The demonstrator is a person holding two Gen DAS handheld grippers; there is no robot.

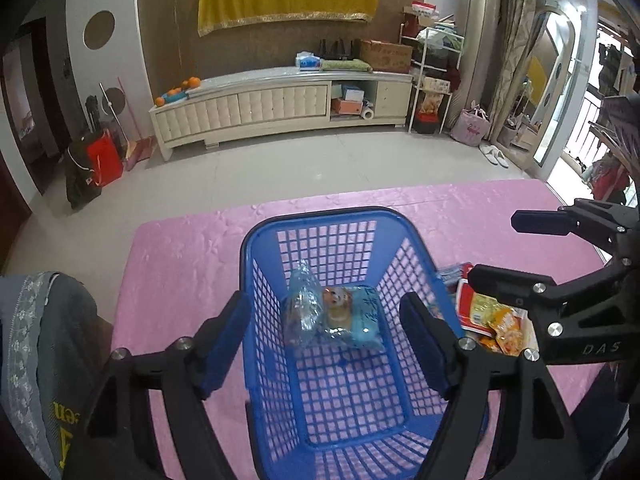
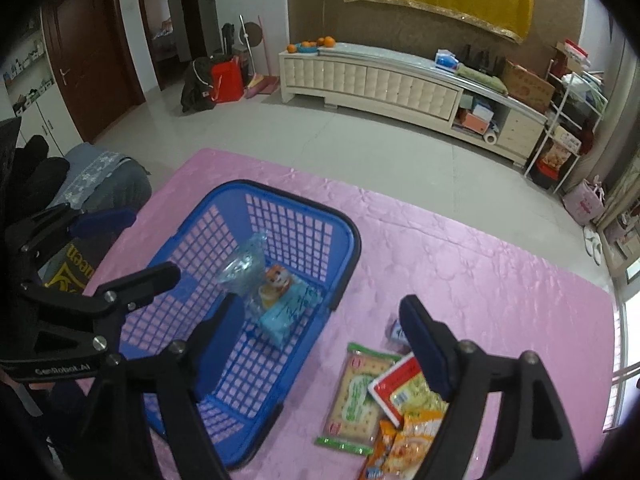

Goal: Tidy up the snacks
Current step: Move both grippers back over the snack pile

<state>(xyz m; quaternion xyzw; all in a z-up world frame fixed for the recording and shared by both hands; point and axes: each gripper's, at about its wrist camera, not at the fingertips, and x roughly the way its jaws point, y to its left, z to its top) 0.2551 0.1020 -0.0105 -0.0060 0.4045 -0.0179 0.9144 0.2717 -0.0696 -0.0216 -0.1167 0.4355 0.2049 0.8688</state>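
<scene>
A: Left hand-held gripper (image 1: pixel 324 344) — jaws standing wide, nothing between the pads. It hangs over the blue basket (image 1: pixel 256 248), pitched downward, fingers apart from the mesh on both sides as far as the left wrist view shows.

B: Noted. Right hand-held gripper (image 2: pixel 320 344)?

A: Also wide, also empty. It points steeply down at the pink desk (image 2: pixel 460 248), one finger above the basket's right wall, the other above the loose packets. No contact visible with either.

B: Contents of the basket?

A: One light-blue snack packet (image 1: pixel 360 316) with a cartoon animal on it, lying on the basket floor toward the far wall. Crinkled clear wrapper stands up at its left end.

B: And outside the basket?

A: A small heap just beside the basket's right wall, toward the desk's near edge — a green-edged cracker pack (image 2: pixel 356 396), a red-and-white pack (image 2: pixel 400 388) overlapping it, an orange pack (image 2: pixel 412 444) nearest the edge, and a small blue packet (image 2: pixel 396 332) partly hidden behind the right finger.

B: Basket position?

A: Left half of the desk, upright, standing flat on the pink cover.
</scene>
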